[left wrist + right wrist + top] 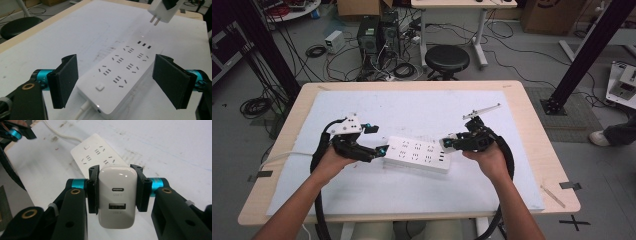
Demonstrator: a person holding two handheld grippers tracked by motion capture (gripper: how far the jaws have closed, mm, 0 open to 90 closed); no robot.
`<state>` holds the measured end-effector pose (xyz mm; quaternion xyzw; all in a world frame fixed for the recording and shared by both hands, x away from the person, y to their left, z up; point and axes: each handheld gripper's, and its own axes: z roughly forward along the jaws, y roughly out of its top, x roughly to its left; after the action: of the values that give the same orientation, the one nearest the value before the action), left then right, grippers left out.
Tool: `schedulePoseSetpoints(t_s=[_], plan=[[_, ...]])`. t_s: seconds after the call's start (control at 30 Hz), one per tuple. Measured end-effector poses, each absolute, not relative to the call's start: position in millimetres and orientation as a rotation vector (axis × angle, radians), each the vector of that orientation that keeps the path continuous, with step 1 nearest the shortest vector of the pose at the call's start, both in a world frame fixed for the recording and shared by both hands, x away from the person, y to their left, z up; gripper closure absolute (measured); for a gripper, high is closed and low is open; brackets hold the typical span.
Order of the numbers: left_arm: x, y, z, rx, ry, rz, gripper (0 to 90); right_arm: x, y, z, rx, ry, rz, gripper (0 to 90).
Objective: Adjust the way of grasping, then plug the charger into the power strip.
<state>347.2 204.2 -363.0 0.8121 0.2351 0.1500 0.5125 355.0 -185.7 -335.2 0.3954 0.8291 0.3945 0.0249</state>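
Note:
A white power strip [417,154] lies flat on the white mat, its sockets facing up, also seen as the power strip [117,72] and the power strip [97,152]. My left gripper [377,138] is open, its jaws standing either side of the strip's switch end [100,88] without touching it; left gripper [117,78]. My right gripper [117,191] is shut on a white USB charger [117,195], ports facing the camera. The charger [162,10] hangs prongs-down above the strip's far end. In the high view the charger [447,143] is at the strip's right end.
The white mat [412,110] covers most of a wooden table [532,130]. The strip's white cord [56,132] runs off toward the left gripper side. Beyond the far edge stand a black stool [447,59], computer towers [377,35] and floor cables.

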Motion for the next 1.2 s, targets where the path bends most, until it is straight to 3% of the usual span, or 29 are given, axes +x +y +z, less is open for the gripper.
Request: schedulePoseSetpoints(t_s=[0.63, 1.2], plan=[[341.4, 234.6, -356.1, 1.899, 0.635, 0.448, 20.9, 349.5, -206.3, -325.2, 1.18, 2.567, 1.197, 63.3], [333.1, 256.9, -361.8, 1.865, 0.736, 0.497, 20.9, 358.8, -186.9, -304.7, 1.005, 2.625, 1.088, 63.4]])
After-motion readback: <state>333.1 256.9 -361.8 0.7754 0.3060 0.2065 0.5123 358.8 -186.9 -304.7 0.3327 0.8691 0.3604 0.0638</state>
